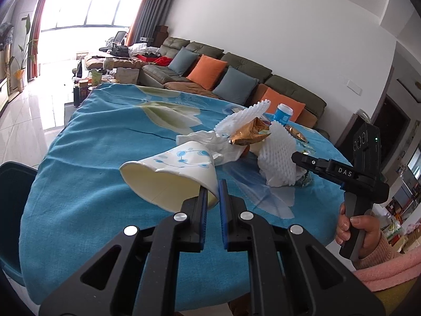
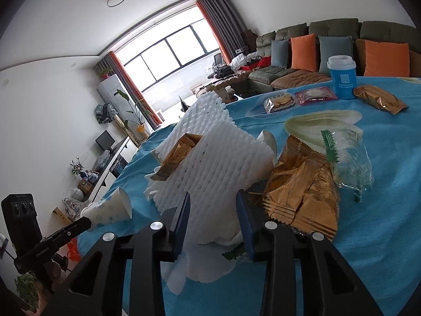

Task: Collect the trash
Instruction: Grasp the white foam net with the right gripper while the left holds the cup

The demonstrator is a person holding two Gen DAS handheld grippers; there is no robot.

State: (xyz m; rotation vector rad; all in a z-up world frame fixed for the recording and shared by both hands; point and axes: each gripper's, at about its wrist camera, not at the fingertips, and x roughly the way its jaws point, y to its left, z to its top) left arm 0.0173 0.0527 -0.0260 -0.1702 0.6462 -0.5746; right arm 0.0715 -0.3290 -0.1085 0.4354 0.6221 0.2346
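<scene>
Left wrist view: the left gripper (image 1: pixel 212 193) pinches the rim of a crushed paper cup (image 1: pixel 171 175), jaws narrow on its edge, above the blue tablecloth (image 1: pixel 105 142). Just beyond the cup lie a crumpled tissue (image 1: pixel 208 138) and white foam fruit nets (image 1: pixel 276 155) around a gold wrapper (image 1: pixel 250 133). Right wrist view: the right gripper (image 2: pixel 213 210) stands wide, its fingers either side of the foam net (image 2: pixel 210 168); another gold wrapper (image 2: pixel 302 187) lies right of the net, a blue cup (image 2: pixel 342 79) far behind.
</scene>
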